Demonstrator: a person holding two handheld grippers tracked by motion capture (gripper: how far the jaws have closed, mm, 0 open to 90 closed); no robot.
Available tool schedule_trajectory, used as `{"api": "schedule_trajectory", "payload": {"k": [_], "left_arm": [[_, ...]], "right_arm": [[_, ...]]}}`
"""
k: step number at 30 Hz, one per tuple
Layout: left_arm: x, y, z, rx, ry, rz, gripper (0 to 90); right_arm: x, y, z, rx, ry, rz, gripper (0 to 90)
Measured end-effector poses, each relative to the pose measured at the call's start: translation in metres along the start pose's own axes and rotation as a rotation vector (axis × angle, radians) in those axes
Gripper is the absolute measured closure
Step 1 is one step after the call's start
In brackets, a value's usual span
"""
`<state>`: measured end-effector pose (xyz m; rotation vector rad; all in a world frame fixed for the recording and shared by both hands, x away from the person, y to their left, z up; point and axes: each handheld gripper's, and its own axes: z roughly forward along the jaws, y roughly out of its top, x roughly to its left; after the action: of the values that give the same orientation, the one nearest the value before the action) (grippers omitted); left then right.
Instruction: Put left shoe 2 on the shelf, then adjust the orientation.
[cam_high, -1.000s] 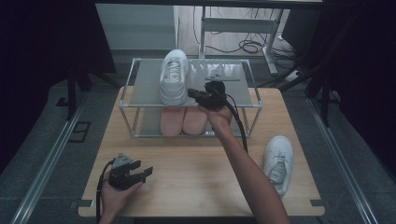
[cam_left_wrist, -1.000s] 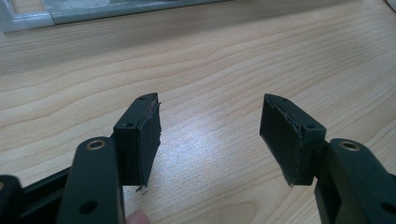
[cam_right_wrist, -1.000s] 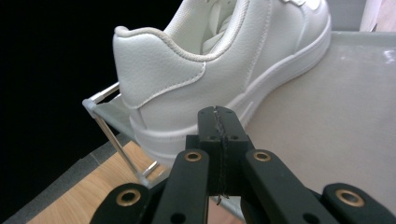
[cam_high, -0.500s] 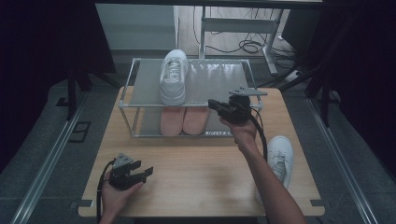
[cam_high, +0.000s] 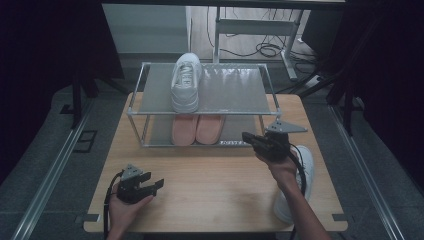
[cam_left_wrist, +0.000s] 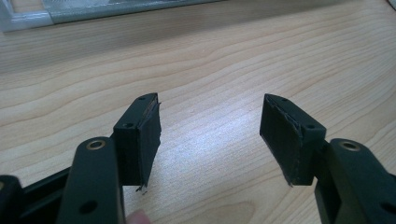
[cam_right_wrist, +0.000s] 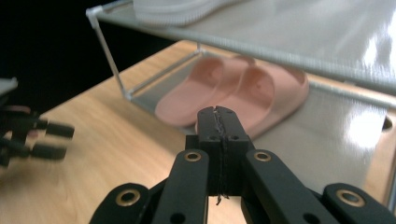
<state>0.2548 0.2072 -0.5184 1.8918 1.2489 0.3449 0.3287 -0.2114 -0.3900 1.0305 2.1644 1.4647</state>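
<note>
Since my right claw (cam_high: 248, 138) is pressed fully shut with nothing between its jaws, the first thing I must do is spread it wide before it can take anything. The second white sneaker (cam_high: 298, 182) lies on the table (cam_high: 215, 180) behind that claw and off to its outer side, just beside my forearm, toe pointing away from me. Its partner, the white sneaker on the rack (cam_high: 186, 82), stands on the top shelf ahead of the claw, and the pink slippers (cam_right_wrist: 233, 95) sit on the lower shelf straight in front of its tips. I judge the work to be fetching that loose shoe up beside its mate. I should turn the wrist toward it and grip the heel collar. My left claw (cam_left_wrist: 210, 133) rests open over bare wood, holding nothing, well apart from the shoe.
</note>
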Motion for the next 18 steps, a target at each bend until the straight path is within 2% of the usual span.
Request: {"api": "schedule_trajectory", "payload": {"k": [8, 14, 18], "left_arm": [[-0.001, 0.001, 0.001, 0.0, 0.001, -0.008, 38.9], [-0.002, 0.001, 0.0, 0.001, -0.001, -0.006, 38.9], [-0.001, 0.001, 0.0, -0.002, 0.0, -0.007, 38.9]], "right_arm": [[0.002, -0.035, -0.029, 0.017, -0.01, -0.004, 89.8], [0.008, -0.053, -0.048, 0.022, -0.005, -0.01, 89.6], [0.009, -0.064, -0.065, 0.018, -0.02, -0.002, 89.6]]}}
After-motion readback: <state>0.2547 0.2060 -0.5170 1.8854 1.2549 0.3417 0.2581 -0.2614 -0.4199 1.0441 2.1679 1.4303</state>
